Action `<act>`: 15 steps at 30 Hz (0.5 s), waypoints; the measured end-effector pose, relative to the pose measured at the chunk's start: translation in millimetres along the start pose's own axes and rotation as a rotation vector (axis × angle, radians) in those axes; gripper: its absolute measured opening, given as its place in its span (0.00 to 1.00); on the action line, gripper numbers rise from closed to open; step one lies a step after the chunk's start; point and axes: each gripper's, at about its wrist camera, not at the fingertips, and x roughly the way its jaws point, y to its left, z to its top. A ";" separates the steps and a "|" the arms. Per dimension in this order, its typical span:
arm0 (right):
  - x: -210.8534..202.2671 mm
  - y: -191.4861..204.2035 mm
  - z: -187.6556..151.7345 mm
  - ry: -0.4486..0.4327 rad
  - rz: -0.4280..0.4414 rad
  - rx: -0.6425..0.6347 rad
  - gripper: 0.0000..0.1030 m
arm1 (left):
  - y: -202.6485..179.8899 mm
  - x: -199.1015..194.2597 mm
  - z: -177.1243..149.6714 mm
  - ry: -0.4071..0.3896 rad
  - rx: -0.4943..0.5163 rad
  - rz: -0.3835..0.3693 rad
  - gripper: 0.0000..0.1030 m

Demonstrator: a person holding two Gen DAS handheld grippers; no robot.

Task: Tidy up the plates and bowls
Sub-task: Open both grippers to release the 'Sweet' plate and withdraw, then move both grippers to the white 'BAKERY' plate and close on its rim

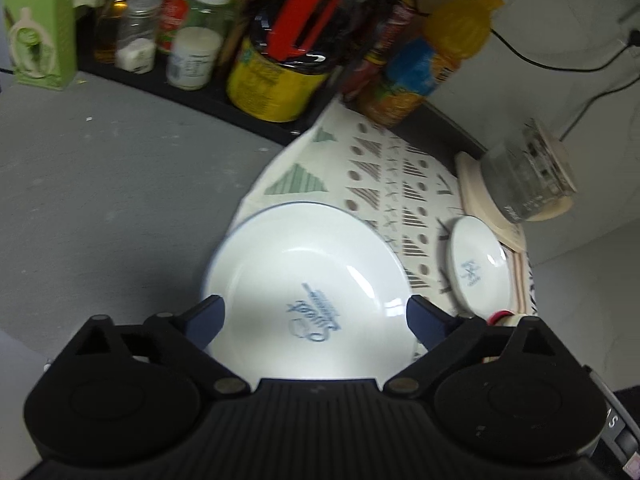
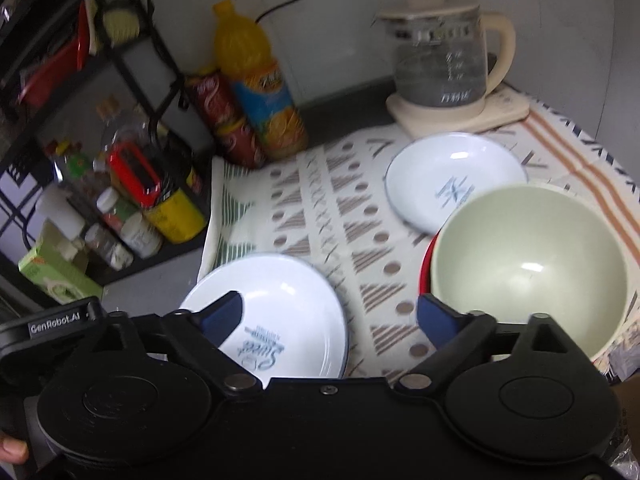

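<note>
Left side: I'm seeing bare grey counter (image 1: 100,184) lying open.
Back: bottles (image 1: 276,64) and a rack (image 2: 132,60) are blocking.
Right corner: the kettle (image 2: 444,56) is standing in my way.
Middle: patterned cloth (image 2: 340,216) between the plates is passable.

White plate (image 2: 272,320), near edge of the patterned cloth: a blue script logo is showing in its well, the large word reading "Sweet"; the smaller line beneath it is blurring out. Black tongs housing (image 2: 60,320), right wrist view: white lettering is reading "GenRobot.AI". Glass kettle (image 2: 444,68): white markings are appearing on its wall, too blurred to read.
</note>
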 end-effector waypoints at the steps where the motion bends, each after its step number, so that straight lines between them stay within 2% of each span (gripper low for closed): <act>1: -1.2 -1.7 2.7 -0.006 -0.002 0.002 0.99 | -5.1 1.5 0.4 0.003 0.013 -0.014 0.96; 8: -4.2 -18.9 20.8 -0.031 0.015 0.024 1.00 | -43.0 19.9 8.5 0.028 0.072 -0.040 0.99; 15: 0.5 -53.0 46.5 -0.034 0.004 0.060 1.00 | -82.0 41.6 18.6 0.050 0.109 -0.056 0.99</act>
